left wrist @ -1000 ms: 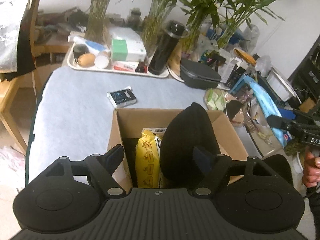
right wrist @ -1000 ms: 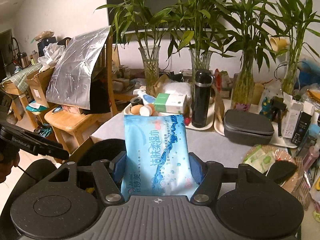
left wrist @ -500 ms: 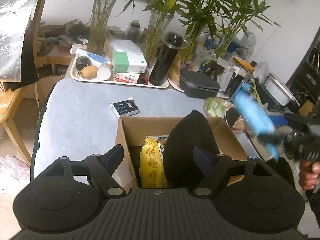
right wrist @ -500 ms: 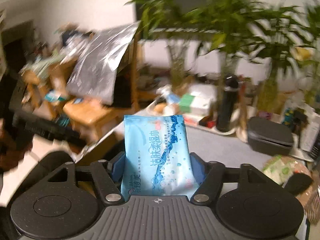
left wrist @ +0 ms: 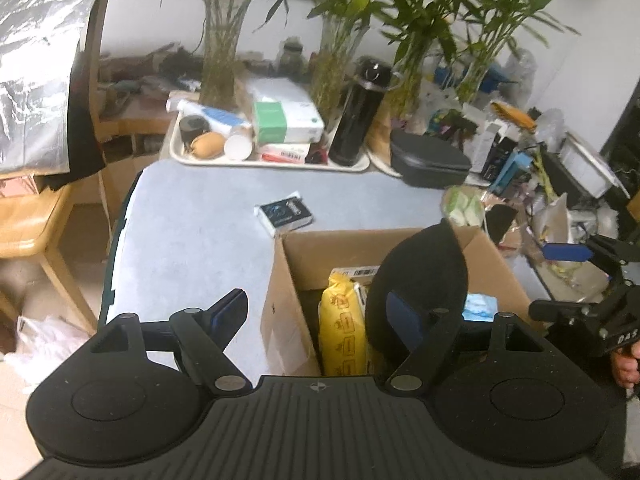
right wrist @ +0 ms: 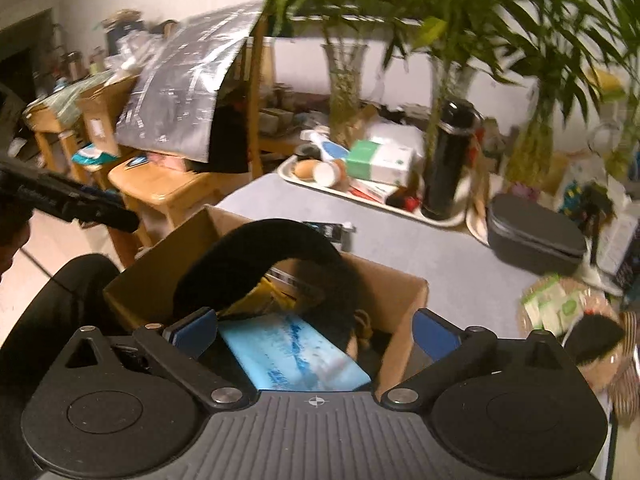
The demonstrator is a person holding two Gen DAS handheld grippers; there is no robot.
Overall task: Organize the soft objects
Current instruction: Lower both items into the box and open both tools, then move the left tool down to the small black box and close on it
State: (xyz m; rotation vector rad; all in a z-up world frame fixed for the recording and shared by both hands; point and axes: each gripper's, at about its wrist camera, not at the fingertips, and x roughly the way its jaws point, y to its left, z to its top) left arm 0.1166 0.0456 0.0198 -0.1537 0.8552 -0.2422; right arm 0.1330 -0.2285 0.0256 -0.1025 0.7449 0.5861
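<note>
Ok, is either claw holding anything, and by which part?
Nothing. The right claw has just been opening its jaws; the blue wipes pack lies loose in the cardboard box below them. The left claw is open and empty.

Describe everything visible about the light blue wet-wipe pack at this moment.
The light blue wet-wipe pack is a soft, glossy plastic pouch with darker blue water-splash print. It lies tilted inside the cardboard box, beside the black curved cushion, with the yellow packet beyond it. The right gripper has just been opening; its pads stand clear of the pack. From the left wrist only a corner shows.
</note>
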